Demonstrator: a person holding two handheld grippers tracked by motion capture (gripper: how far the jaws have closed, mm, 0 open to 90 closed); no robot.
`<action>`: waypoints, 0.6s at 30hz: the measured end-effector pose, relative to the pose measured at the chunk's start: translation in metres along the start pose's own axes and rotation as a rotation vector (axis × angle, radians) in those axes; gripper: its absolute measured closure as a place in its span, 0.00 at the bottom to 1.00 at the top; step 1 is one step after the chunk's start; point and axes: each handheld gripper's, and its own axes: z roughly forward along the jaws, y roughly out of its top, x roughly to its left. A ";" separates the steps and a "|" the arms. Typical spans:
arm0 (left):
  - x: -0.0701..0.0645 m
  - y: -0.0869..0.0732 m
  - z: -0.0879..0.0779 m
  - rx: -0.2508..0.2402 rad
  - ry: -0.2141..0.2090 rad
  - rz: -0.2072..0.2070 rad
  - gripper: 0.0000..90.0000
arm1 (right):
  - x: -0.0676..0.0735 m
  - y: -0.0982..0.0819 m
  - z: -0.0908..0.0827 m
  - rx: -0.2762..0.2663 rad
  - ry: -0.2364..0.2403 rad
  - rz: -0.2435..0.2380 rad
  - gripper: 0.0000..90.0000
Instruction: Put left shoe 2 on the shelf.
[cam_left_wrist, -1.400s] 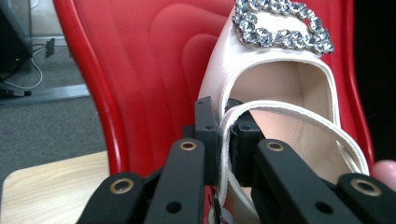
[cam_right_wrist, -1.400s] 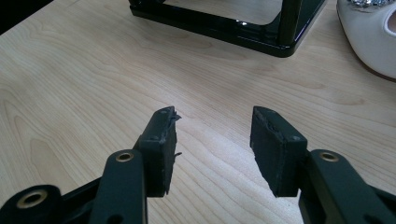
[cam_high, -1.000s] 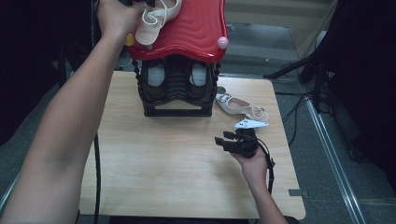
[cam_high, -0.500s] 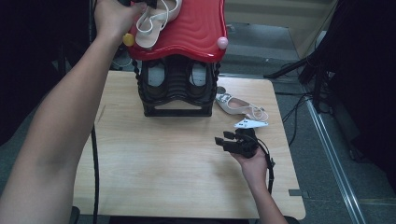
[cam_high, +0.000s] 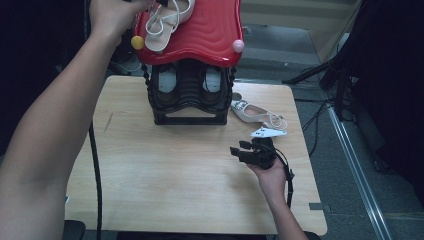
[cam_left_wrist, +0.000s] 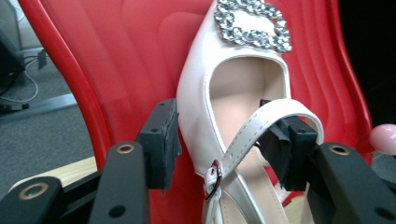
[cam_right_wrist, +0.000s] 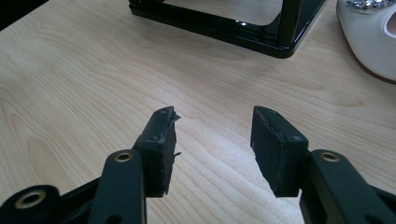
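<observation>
Your left gripper (cam_left_wrist: 219, 149) has just been opening its jaws around the white satin buckled shoe (cam_left_wrist: 233, 116), which now lies released on the red wavy rack top (cam_left_wrist: 140, 56). Right gripper (cam_right_wrist: 212, 140) stays open and empty, below the rack.

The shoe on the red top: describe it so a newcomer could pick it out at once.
Start at the black shoe rack at the table's far edge and look up to its wavy red top. The white shoe lies there between the open left gripper's jaws. Its twin lies down on the table, right of the rack.
</observation>
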 end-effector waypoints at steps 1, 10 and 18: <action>-0.001 0.000 -0.002 0.002 -0.003 0.008 0.54 | 0.000 0.000 0.000 0.000 -0.001 0.002 0.57; 0.002 -0.008 -0.010 0.006 -0.028 0.030 0.47 | -0.001 0.000 0.000 0.003 -0.004 0.004 0.57; 0.009 -0.017 -0.023 -0.005 -0.043 0.034 0.46 | 0.000 0.000 0.000 0.006 -0.006 0.003 0.57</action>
